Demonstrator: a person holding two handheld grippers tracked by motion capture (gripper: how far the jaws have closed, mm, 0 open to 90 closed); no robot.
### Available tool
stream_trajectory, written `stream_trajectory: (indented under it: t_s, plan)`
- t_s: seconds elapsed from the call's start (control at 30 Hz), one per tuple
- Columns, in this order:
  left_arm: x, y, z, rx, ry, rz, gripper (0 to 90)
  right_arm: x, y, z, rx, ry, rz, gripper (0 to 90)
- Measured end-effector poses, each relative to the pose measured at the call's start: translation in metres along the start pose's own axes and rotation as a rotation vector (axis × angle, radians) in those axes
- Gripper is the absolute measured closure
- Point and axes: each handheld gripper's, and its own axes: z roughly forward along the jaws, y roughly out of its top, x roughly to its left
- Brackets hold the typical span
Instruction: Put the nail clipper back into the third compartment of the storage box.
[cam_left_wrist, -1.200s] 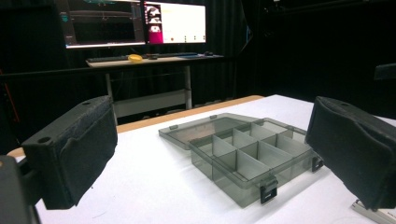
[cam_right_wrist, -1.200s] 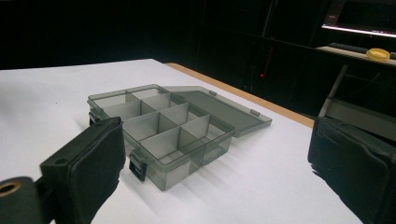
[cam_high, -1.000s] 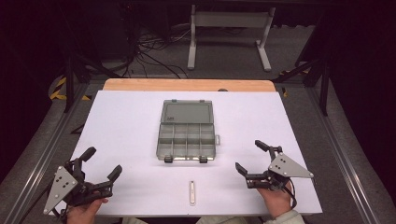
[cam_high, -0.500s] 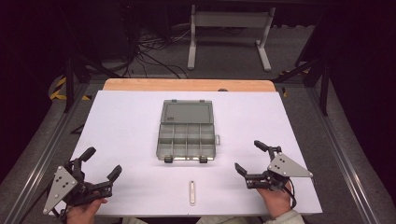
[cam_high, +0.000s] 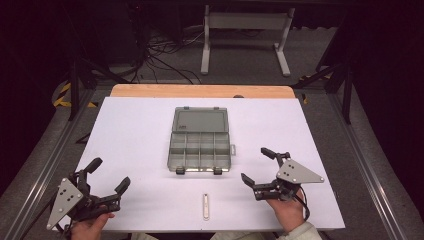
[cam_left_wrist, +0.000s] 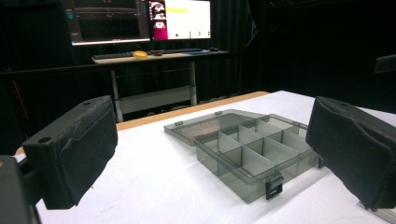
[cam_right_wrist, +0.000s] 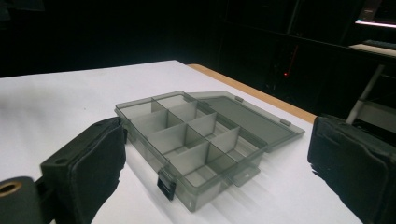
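Note:
A smoky grey plastic organizer box (cam_high: 200, 150) lies open in the middle of the white table, its lid (cam_high: 201, 120) folded flat toward the far side. Its divided compartments (cam_left_wrist: 254, 149) (cam_right_wrist: 187, 135) look empty. A small pale flat strip (cam_high: 205, 206) lies near the front edge, in front of the box. My left gripper (cam_high: 107, 173) rests at the front left, open, with nothing between its pads. My right gripper (cam_high: 258, 165) sits at the front right, open too, angled toward the box.
The white table top (cam_high: 135, 135) ends in a wooden strip (cam_high: 200, 91) at the far edge. Metal rails run along both sides. Beyond stand a white frame (cam_high: 245, 40) and loose cables (cam_high: 160, 60) on the floor. A desk with monitors (cam_left_wrist: 140, 23) lies far behind.

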Motion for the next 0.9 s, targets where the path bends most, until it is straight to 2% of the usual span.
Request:
stream_trajectory:
  t_s: [0.73, 0.9]
  plan:
    - [0.000, 0.000, 0.000, 0.003, 0.000, -0.002, 3.1, 0.024, 0.038, 0.049, -0.014, 0.148, -0.021, 5.1]
    - [0.000, 0.000, 0.000, 0.004, -0.001, -0.002, 3.1, 0.030, 0.046, 0.062, -0.018, 0.186, -0.041, 5.0]
